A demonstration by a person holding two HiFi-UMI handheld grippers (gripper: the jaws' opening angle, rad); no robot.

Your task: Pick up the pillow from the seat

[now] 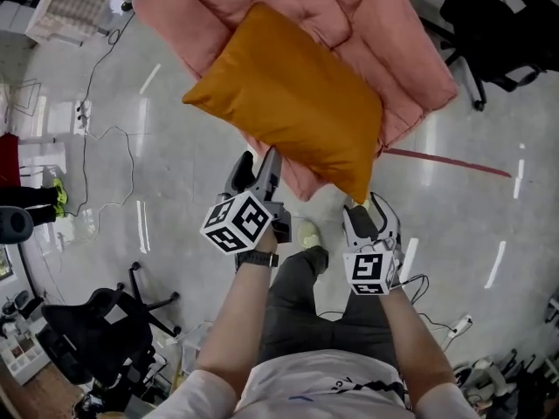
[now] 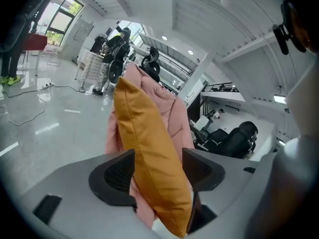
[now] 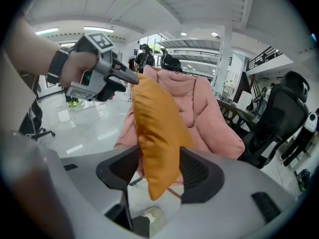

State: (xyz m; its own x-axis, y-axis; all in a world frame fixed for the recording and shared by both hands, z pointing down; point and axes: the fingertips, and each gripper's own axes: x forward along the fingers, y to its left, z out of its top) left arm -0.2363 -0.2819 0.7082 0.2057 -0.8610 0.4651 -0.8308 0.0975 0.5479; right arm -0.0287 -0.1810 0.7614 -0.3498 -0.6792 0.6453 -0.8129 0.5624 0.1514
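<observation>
- The orange fabric pillow (image 1: 293,103) lies slantwise across the near edge of the pink padded seat (image 1: 367,24). Its lowest corner hangs past that edge, above the glossy grey floor (image 1: 175,129).
- The left gripper (image 1: 258,168) is at the pillow's near long edge, close to the middle of that edge.
- In the left gripper view its jaws stand wide apart, with the pillow (image 2: 149,148) running edge-on down the gap between them and the pink seat (image 2: 174,118) behind it.
- The cloth fills most of that gap and covers the inner edges of both pads. The pads seem only to flank or brush the pillow rather than clamp it, though the wide-angle picture leaves that uncertain.
- The right gripper (image 1: 369,209) is at the pillow's hanging corner, just off the seat's near edge.
- In the right gripper view its jaws are also well open, and the pillow's pointed corner (image 3: 157,133) drops between them. The cloth shows no squeeze there.
- That same view shows the left gripper (image 3: 99,68), held in the person's hand, with its tip at the pillow's upper edge.
- On the floor below the seat's near edge, between the two grippers, is the person's pale shoe (image 1: 307,232).
- A thin red line (image 1: 445,162) runs along the floor from the seat's right side.
- A black office chair (image 1: 96,330) stands well apart, at the lower left of the head view.
</observation>
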